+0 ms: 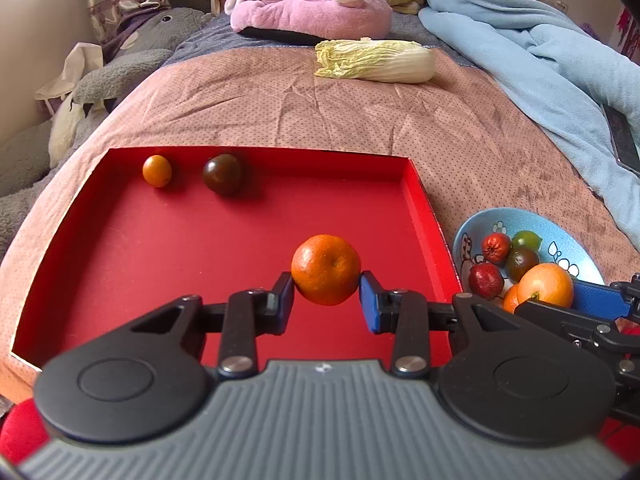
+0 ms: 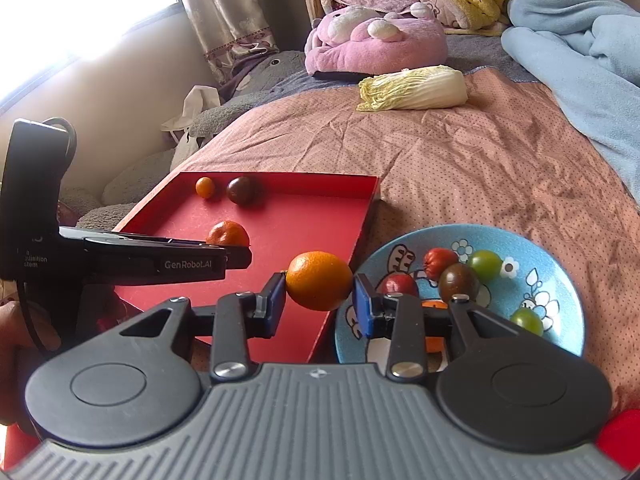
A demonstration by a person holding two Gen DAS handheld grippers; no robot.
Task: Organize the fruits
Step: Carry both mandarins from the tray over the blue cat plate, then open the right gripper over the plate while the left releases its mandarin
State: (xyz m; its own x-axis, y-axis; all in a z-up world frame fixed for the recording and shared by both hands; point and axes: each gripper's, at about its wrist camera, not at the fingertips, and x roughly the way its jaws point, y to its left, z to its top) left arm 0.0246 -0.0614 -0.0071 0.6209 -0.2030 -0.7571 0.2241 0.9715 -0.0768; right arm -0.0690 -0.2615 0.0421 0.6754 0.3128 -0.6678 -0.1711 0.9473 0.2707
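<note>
Left wrist view: the left gripper point(image 1: 326, 294) has its blue-padded fingers point(image 1: 285, 300) closed on a dark orange mandarin point(image 1: 326, 274), held over the near right part of the red tray point(image 1: 140, 260). Whether the mandarin touches the tray floor cannot be told. By the tray's far edge, toward its far left corner, lie a small orange fruit point(image 1: 157, 171) and a dark brownish tomato point(image 1: 222, 173), near each other but apart.

Right wrist view: the right gripper point(image 2: 319, 300) pinches a lighter orange point(image 2: 319, 280) between its fingers point(image 2: 275, 304), over the gap where the tray's right edge meets the blue bowl point(image 2: 560, 280). The bowl, printed with cartoon animals and flowers, sits on the bed just beside the tray's near right corner. It holds two red fruits point(image 2: 439, 261), a dark tomato point(image 2: 458, 282) and two green ones point(image 2: 485, 265); another orange piece is mostly hidden behind the right gripper's linkage. From the left wrist, the gripper bodies cut off the bowl's near side.

The left gripper's side, seen from the right wrist, reads "GenRobot.AI"; a second label is cut off and only partly legible. It hides the lower half of the mandarin.

Farther up the pink dotted bedspread point(image 2: 460, 168) lies a napa cabbage point(image 2: 414, 89), with a pink plush point(image 2: 376, 40) and a light blue blanket point(image 2: 580, 52) beyond.
</note>
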